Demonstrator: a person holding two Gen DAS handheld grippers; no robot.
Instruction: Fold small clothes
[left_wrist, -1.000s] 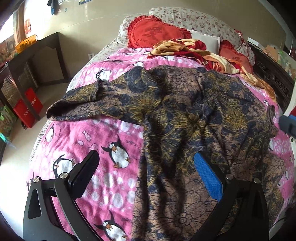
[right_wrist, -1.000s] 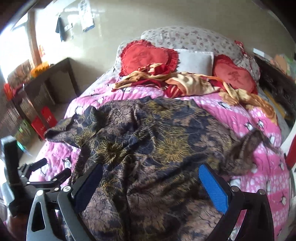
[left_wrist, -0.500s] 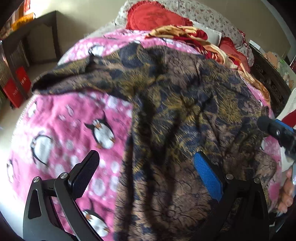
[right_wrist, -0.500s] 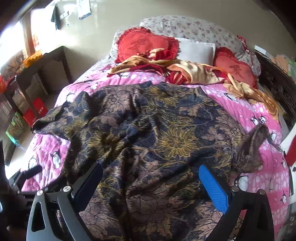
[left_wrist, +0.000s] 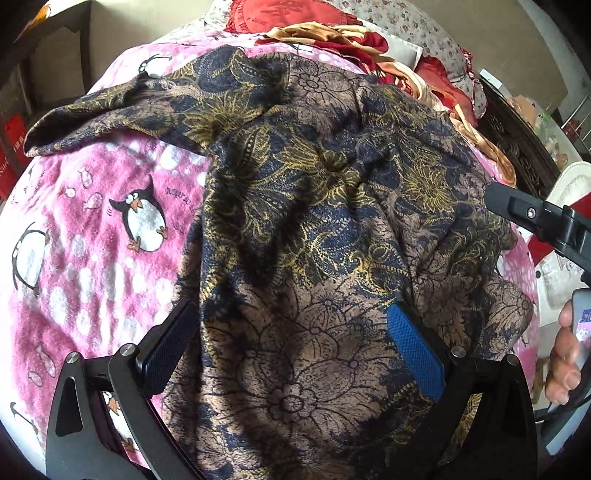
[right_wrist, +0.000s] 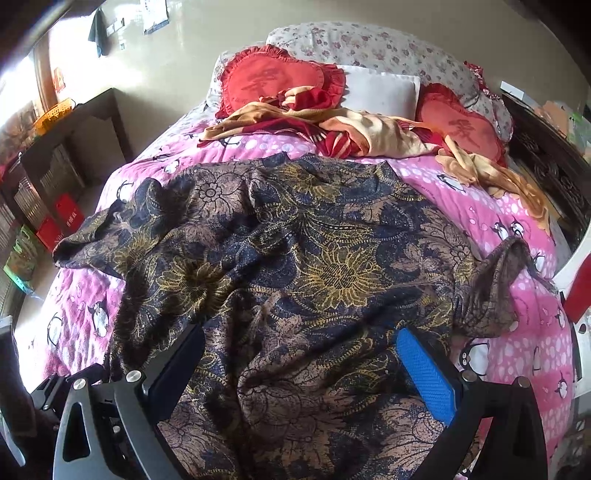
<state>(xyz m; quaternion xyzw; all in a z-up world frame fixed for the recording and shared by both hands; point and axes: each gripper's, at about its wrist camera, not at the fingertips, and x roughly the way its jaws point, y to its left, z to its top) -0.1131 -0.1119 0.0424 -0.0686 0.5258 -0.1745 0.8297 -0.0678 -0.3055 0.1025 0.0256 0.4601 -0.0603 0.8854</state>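
Dark floral shirt (right_wrist: 295, 266) is spread out rumpled across the pink penguin blanket (right_wrist: 517, 332) on the bed. Left gripper (left_wrist: 291, 350) and right gripper (right_wrist: 299, 373) both hang over its near end, fingers wide apart, nothing held.

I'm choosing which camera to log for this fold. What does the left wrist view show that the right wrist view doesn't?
Only the left wrist view shows the right gripper reaching in and the hand holding it. Only the right wrist view shows both red heart pillows whole, the white pillow and the garment's right sleeve. Both show the dark floral garment spread on the pink penguin blanket, between open fingers.
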